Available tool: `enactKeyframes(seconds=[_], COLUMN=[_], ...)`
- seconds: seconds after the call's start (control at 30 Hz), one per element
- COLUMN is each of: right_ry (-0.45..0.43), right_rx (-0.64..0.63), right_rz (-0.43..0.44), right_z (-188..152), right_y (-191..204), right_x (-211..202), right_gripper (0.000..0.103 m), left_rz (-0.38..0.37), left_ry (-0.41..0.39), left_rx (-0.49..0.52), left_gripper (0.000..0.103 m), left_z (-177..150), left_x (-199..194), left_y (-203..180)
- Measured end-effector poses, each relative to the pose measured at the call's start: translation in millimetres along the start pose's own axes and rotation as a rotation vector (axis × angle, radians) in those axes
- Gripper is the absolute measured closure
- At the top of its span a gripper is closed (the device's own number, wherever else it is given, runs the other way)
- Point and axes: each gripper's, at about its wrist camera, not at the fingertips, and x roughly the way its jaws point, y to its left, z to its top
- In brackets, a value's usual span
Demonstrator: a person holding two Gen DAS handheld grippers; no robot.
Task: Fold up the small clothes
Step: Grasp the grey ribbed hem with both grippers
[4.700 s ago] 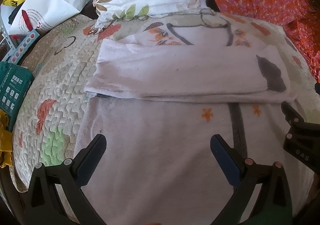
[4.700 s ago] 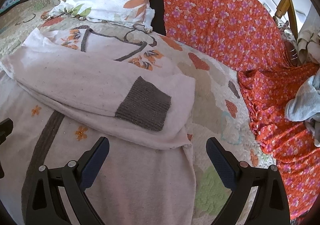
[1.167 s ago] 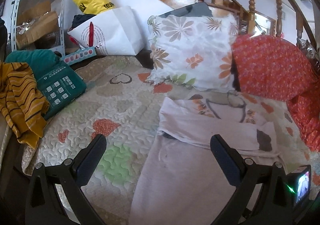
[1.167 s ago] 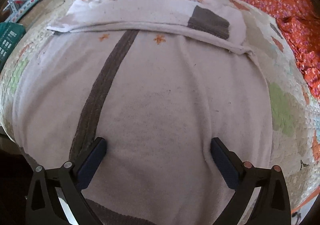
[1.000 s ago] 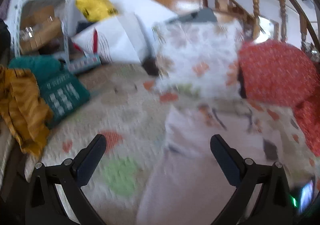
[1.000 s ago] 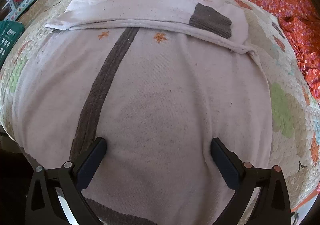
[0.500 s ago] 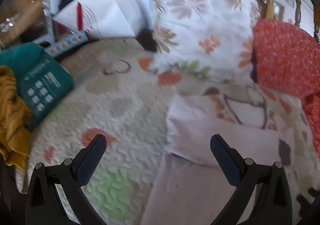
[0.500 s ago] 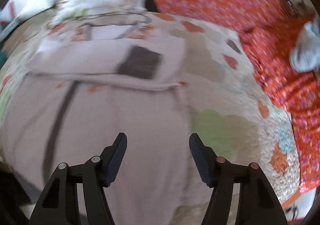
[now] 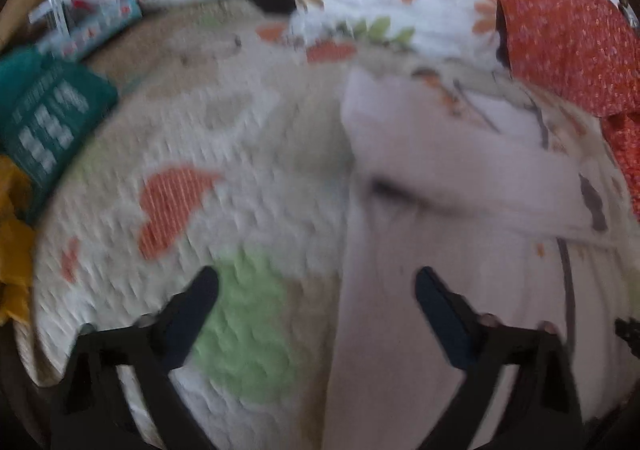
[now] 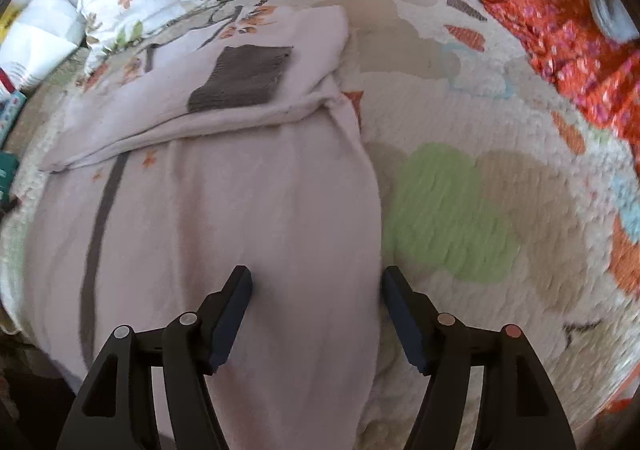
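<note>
One sweater (image 10: 224,234), two sleeves folded across, one quilt (image 10: 460,153)

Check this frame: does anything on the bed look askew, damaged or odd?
Nothing stands out. The pale sweater lies flat on the quilt, sleeves folded across its chest, the grey cuff uppermost.

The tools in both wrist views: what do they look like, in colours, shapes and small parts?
Left tool and right tool look alike: a black plastic frame with triangular cut-outs, and two angled fingers that bear dark blue pads. Small round fasteners sit on the frame: silvery ones on the right tool's left side, pinkish ones on its right side. No cables, markings, hands or sleeves show.
</note>
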Motion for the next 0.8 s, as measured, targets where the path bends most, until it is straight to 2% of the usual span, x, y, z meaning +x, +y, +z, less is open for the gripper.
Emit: enactKeyframes(seconds=[0.03, 0.07, 0.1, 0.27, 0.43, 0.57, 0.7, 0.8], right_ry=[-0.002, -0.005, -0.003, 0.008, 0.042, 0.097, 0.131, 0.136], right_rx=[0.014, 0.035, 0.058, 0.151, 0.258, 0.277, 0.233, 0.197], right_rz=[0.02, 0.047, 0.076, 0.226, 0.454, 0.6, 0.599, 0.578], right_z=[-5, -10, -15, -37, -63, -84, -102, -106], right_y=[-2, -5, -8, -17, -26, -17, 5, 18], right_x=[-2, -5, -7, -15, -18, -15, -11, -11], right_gripper=[0.031, 0.031, 0.031, 0.029, 0.029, 0.029, 0.029, 0.029], left_rz=[-0.035, -0.082, -0.111, -0.168, -0.235, -0.299, -0.316, -0.387], left_ry=[0.036, 0.081, 0.11, 0.089, 0.102, 0.127, 0.143, 0.194], left_rx=[-0.025, -0.064, -0.1, -0.147, -0.167, -0.15, -0.133, -0.171], left_gripper=[0.03, 0.042, 0.047, 0.048, 0.048, 0.048, 0.048, 0.048], left_z=[-4, -9, -15, -36, -68, -98, -123, -139], left_x=[3, 7, 10, -1, -14, -24, -33, -33], left_y=[4, 9, 14, 19, 19, 11, 4, 6])
